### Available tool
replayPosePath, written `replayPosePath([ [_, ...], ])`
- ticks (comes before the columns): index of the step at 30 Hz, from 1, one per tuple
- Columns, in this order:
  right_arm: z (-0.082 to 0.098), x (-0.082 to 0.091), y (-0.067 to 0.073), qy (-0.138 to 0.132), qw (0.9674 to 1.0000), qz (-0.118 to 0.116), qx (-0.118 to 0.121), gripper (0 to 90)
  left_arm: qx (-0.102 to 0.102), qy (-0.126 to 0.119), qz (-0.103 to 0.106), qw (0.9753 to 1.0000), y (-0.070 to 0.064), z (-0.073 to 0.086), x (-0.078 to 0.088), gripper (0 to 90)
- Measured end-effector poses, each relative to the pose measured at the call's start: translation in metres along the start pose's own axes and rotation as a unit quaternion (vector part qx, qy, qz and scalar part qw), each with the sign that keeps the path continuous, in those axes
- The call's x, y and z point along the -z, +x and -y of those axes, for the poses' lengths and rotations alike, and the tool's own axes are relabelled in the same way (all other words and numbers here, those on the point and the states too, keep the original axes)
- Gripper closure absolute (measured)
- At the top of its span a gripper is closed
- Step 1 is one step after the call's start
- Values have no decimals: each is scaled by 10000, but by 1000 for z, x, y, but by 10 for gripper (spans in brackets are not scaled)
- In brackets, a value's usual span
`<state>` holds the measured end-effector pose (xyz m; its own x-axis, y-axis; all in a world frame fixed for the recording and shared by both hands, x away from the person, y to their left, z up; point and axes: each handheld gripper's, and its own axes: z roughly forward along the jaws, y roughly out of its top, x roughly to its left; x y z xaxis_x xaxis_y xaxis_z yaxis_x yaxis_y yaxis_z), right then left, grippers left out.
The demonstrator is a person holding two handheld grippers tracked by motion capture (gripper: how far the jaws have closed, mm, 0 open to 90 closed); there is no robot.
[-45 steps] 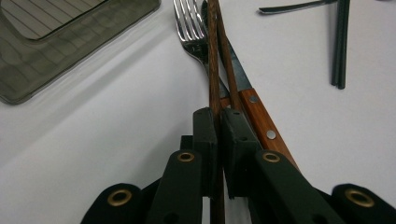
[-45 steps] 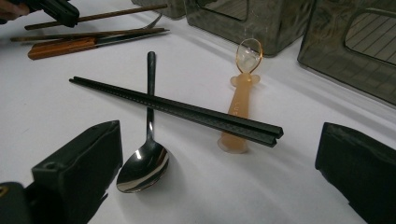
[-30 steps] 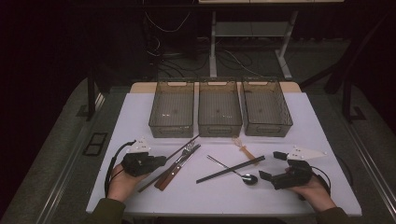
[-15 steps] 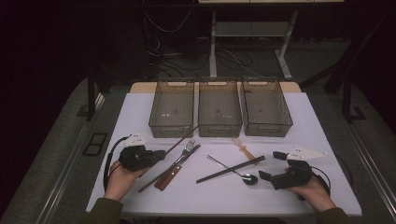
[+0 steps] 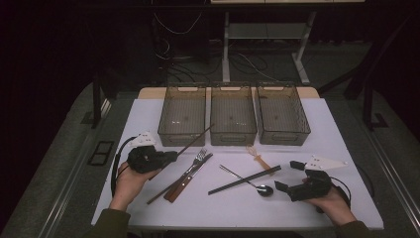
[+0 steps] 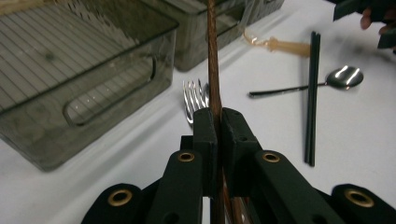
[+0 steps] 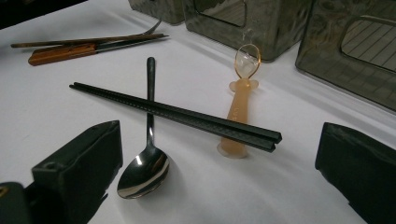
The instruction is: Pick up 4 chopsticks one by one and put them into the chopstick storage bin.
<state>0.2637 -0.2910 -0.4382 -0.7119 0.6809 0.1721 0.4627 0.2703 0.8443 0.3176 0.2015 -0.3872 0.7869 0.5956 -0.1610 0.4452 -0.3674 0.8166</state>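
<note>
White tabletop [image 5: 148, 119] spreads under dim light, with three smoky translucent plastic bins [image 5: 233, 113] lined up side by side along its far edge. Two hands come in from the near edge, each gripping a black tool with two jaws. At the left, the left claw [image 5: 171, 156] is clamped together on a pair of brown chopsticks [image 5: 193, 141]; the sticks slant from the near tabletop up past the claw, and their far tips reach the front wall of the left bin. Seen from the left gripper view, the brown sticks run straight up between the two pressed jaws, with the fork tines just behind them. Just right of the held sticks lie a wooden-handled knife [image 5: 181, 182] and a silver fork [image 5: 195, 161], side by side and touching. Near the middle, a pair of black chopsticks [image 5: 245, 180] lies crossed over a silver spoon [image 5: 252, 182], whose bowl points toward the near right. A small amber translucent spoon [image 5: 258, 157] rests just beyond them, its handle under the black sticks' far end. At the right, the right claw [image 5: 286, 176] rests low by the spoon with its jaws wide apart, gripping nothing.
</note>
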Motion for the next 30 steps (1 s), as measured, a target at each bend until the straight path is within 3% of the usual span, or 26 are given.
replayPosePath([
  [7,0,-1,0,-7,10000,8,-45,9,53,-181,-1,9998,8,-8,-1,843],
  [30,0,-1,0,-4,10000,5,-68,9,161,-346,-334,9987,37,-46,-25,843],
])
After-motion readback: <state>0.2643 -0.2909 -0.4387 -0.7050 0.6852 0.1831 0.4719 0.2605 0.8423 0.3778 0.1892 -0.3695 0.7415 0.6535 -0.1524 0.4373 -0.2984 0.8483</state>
